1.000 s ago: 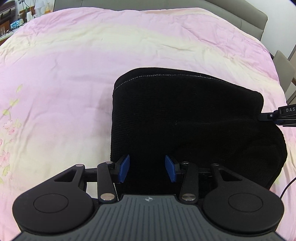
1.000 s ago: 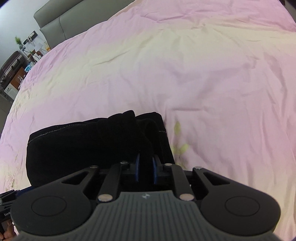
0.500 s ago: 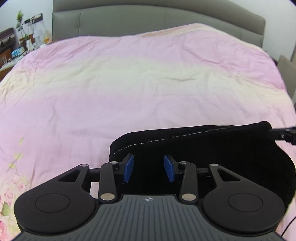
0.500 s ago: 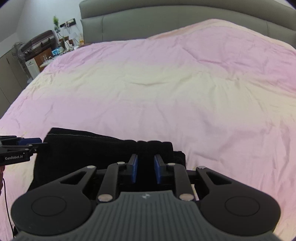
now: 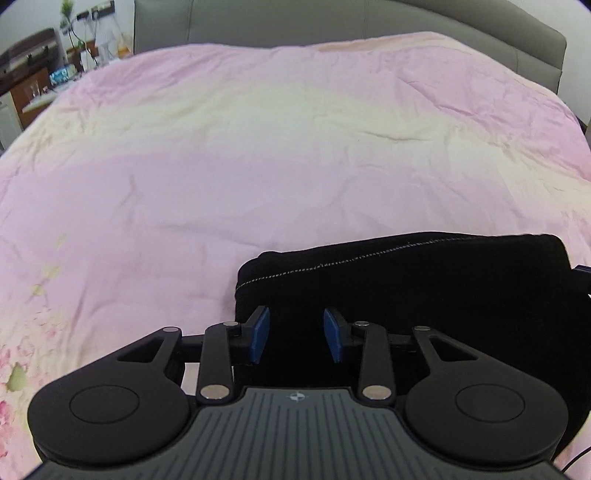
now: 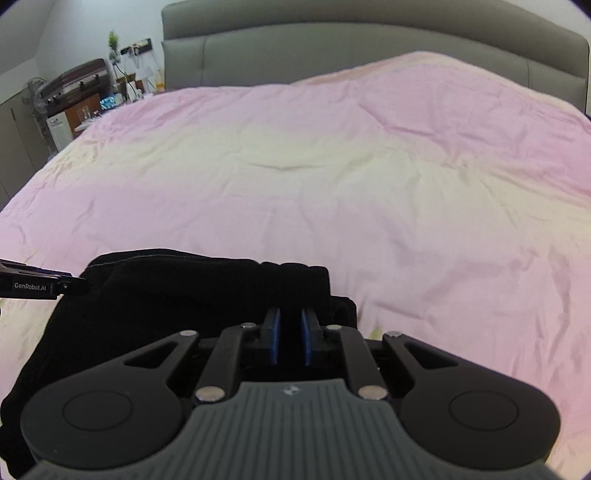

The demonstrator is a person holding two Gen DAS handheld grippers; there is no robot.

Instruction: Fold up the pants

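Left gripper (image 5: 295, 338): level, low over the near edge of the bed, aimed toward the headboard (image 5: 369, 22); blue pads (image 5: 258, 339) spread wide apart, nothing between them. Both pads sit over the left end of the pants.
Left gripper, seen from the right wrist camera: black tip (image 6: 37, 282) at the far left, reaching the pants' left corner; whether it touches cannot be told.
Pants (image 5: 424, 295): black, folded into a compact thick bundle on the pink and cream duvet (image 5: 295, 147), at the near edge, directly ahead of both grippers.
Pants axis: long side runs left to right across the bed, parallel to the headboard.
Pants surface: fine ribbed knit; a pale stitched seam (image 5: 369, 254) follows the far top edge. Left end is rounded; right end shows bunched layers (image 6: 295, 269).
Right gripper (image 6: 291, 339): level, aimed toward the headboard; blue pads (image 6: 273, 339) drawn close, with a narrow dark gap. Black fabric lies at the pads, but a pinch cannot be confirmed.
Bedside furniture (image 6: 74, 99): dark unit, far left of the headboard.
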